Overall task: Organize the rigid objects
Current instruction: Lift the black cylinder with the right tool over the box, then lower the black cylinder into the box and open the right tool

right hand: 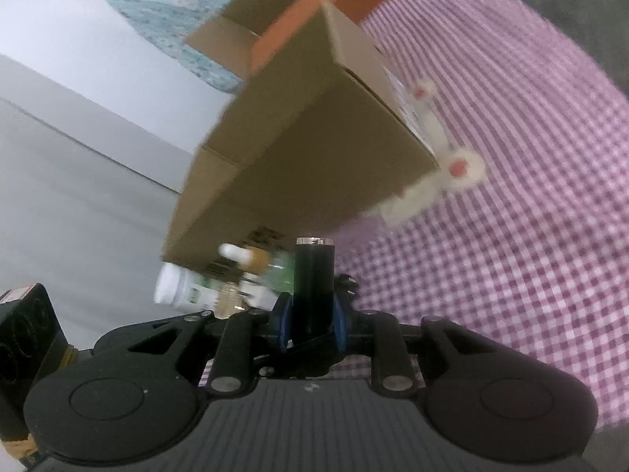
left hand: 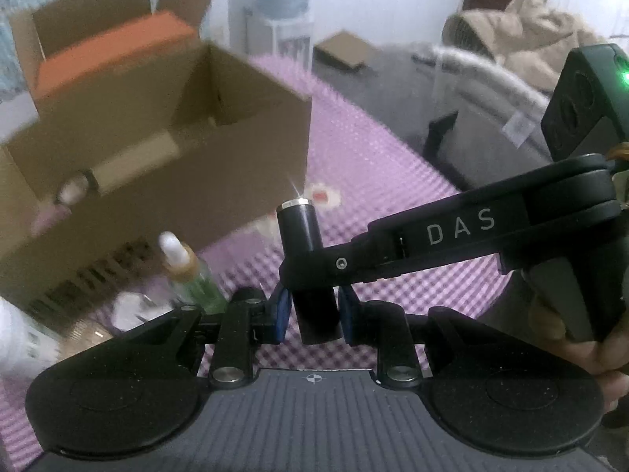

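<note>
A black tube with a shiny silver cap stands upright above the purple checked cloth. My left gripper is shut on its lower part, blue pads against both sides. My right gripper reaches in from the right and is clamped across the tube's middle. In the right wrist view the same tube sits between the right gripper's blue pads. An open cardboard box stands just left of and behind the tube, with a tan roll and small items inside.
A dropper bottle, a white bottle and a small jar lie by the box's front wall. An orange box sits behind it. Beyond the table are a water dispenser and a coat-covered chair.
</note>
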The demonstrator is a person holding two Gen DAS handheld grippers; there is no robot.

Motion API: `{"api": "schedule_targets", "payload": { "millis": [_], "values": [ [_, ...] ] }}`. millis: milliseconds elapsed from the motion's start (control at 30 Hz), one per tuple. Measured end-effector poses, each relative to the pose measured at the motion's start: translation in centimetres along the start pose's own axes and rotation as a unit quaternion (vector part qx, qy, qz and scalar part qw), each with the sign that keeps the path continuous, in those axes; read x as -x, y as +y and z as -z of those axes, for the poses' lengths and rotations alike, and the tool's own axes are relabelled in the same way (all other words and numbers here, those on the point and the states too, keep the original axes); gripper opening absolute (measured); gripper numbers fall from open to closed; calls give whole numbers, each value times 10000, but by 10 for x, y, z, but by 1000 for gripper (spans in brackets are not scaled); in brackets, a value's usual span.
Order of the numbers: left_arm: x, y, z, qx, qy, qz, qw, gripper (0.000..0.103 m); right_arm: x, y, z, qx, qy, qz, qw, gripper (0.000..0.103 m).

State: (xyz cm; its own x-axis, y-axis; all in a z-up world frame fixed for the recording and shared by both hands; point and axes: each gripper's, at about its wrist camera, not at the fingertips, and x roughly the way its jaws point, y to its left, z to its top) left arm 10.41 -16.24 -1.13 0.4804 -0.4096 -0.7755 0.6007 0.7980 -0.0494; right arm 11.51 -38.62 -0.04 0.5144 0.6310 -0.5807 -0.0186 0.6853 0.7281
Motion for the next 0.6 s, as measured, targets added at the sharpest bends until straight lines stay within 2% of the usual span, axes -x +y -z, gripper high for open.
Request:
{"api": "schedule_targets", "payload": {
  "millis": [167, 300, 433, 600],
  "values": [
    [40, 10, -21, 6, -504, -243, 9984, 25, 23, 43, -13, 476, -282, -180, 9983, 24],
    [60, 33, -44, 159, -694, -440, 9965, 25, 23, 83, -35, 943, -365, -319, 9944, 24],
    [63, 64, -67, 500, -663, -547, 9950, 25, 1, 113, -67, 1227, -234, -472, 9911, 24],
    [40, 108, -86, 902, -239, -694, 9932, 25, -53, 130, -110, 1227, 242, -488, 9909, 24]
  ]
}}
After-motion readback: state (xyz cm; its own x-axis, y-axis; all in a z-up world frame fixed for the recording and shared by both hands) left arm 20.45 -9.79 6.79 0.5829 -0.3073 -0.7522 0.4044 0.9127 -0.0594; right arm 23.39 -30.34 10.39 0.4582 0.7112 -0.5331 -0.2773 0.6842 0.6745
